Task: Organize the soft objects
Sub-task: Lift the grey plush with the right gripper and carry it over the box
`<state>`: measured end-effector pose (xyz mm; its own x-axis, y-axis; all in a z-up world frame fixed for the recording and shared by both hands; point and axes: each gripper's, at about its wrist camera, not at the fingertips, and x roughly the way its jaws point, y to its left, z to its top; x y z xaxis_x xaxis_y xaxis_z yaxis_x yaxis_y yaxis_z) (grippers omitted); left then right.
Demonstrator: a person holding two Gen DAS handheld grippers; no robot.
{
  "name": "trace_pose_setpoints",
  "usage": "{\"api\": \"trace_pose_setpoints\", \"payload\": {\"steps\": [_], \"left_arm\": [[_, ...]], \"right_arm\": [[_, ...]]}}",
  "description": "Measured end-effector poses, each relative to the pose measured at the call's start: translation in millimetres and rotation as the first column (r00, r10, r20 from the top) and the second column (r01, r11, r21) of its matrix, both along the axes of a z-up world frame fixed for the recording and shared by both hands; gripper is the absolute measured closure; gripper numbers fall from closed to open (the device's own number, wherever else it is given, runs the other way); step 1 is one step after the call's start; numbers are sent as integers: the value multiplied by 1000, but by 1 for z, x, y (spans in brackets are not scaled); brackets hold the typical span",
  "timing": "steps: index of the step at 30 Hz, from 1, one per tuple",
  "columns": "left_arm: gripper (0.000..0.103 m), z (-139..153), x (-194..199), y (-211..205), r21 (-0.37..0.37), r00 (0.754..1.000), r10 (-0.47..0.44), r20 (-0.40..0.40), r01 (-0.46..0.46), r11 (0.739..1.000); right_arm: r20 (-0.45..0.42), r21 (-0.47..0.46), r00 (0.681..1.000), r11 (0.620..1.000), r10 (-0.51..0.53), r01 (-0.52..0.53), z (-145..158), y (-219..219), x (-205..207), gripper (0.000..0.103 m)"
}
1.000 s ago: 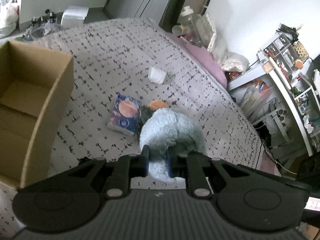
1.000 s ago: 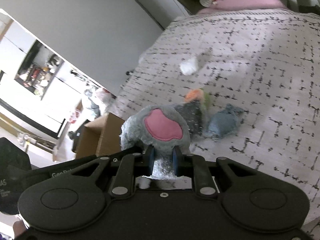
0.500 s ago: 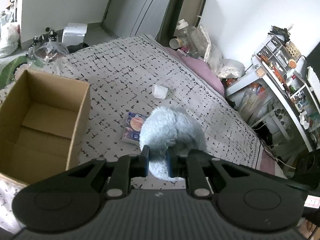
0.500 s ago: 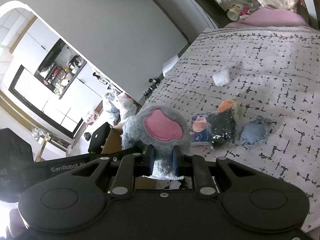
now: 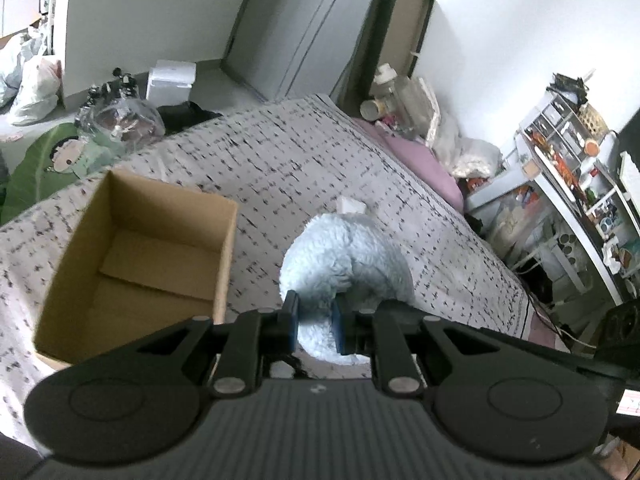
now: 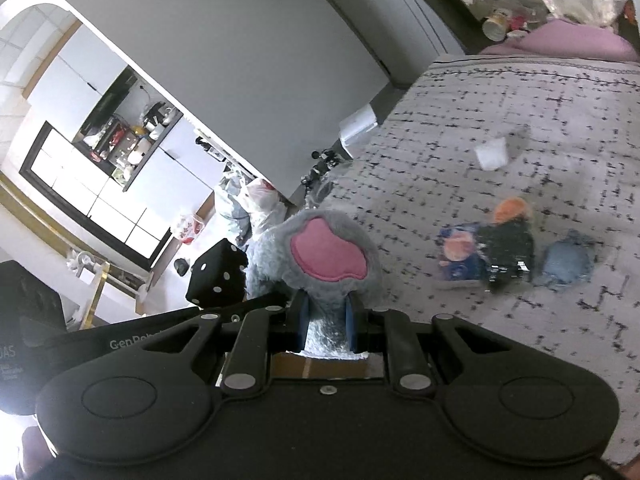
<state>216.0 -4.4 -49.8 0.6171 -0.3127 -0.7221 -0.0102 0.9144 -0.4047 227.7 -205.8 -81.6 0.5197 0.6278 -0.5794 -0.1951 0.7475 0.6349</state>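
Note:
Both grippers are shut on one fluffy grey-blue plush toy, held up above the bed. My left gripper (image 5: 314, 322) pinches its pale blue furry body (image 5: 344, 264). My right gripper (image 6: 326, 320) pinches the part with a pink patch (image 6: 328, 256). An open, empty cardboard box (image 5: 132, 256) stands on the bed to the left of the plush. On the bed lie a tissue pack with a planet print (image 6: 458, 256), a black pouch (image 6: 506, 256), an orange item (image 6: 510, 208), a blue-grey soft item (image 6: 568, 262) and a white tissue (image 6: 492, 154).
The bed has a grey patterned cover (image 5: 280, 160) and a pink pillow (image 5: 420, 160) at its far end. Cluttered shelves (image 5: 572, 168) stand to the right. Bags (image 5: 32, 80) and a white box (image 5: 172, 80) lie on the floor beyond the bed.
Both grippers have risen and pulled back with the plush. The box has come fully into the left wrist view, and the plush now hides the small items there.

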Motion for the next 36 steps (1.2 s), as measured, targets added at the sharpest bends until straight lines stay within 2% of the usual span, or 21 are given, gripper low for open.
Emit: {"api": "trace_pose_setpoints", "payload": {"steps": [8,18,26,36], "left_arm": [[87,-1,-2,43,-10,999,49,-15,-49,999],[87,-20,-3,100,-23,991,122,-61,-124,992],[87,-40,1,131,-8,982,155,-109,-157,988],[87,-69,8,150,8,971,162,-178,-163,987]], "right_arm": [[-25,-6,999,1000,26,-26,-2,44,4,85],[-85,-11,994,997,73,-74,-16,99,11,85],[-134,-31,987,995,94,-99,-34,131,13,84],[-195,-54,975,992,105,-117,-59,153,14,83]]}}
